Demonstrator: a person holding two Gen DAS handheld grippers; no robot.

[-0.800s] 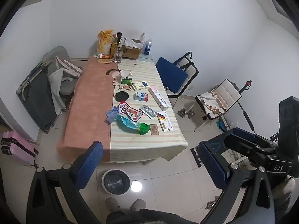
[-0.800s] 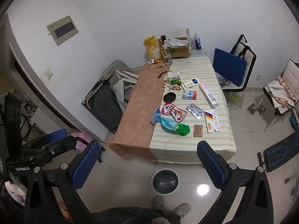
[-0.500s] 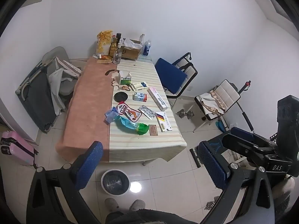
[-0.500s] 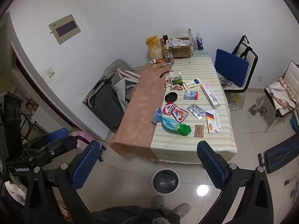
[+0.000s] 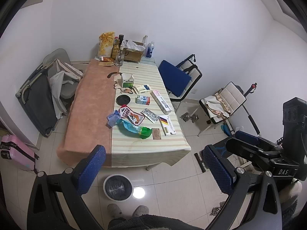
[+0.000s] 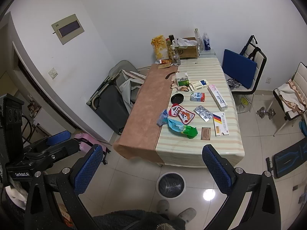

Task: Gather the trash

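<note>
Both your grippers are empty with fingers spread wide: left gripper (image 5: 153,169) and right gripper (image 6: 152,167) hang well back from the tabletop (image 5: 134,149), angled down at it. Nothing picked yet.

The trash sits on the striped half of the tabletop: green-blue wrapper (image 5: 135,130), red snack bag (image 5: 131,115), crumpled blue wrapper (image 5: 113,117), pill blister (image 5: 151,115), plus several flat boxes. The bin (image 5: 118,186) stands on the floor just in front of the near table edge, by your slippers.

My call: step in first, you're too far to reach. Start with the near wrappers. Come down over the green-blue wrapper across its narrow width and pinch a raised fold, since thin film will slip if you pinch it flat. Then carry it straight down to the bin.

Left view shows the pink suitcase (image 5: 14,153) whole on the left and your right gripper at the right edge. Right view alone shows the wall panel (image 6: 68,28), the doorway, and the black bench (image 6: 287,159) at right.
</note>
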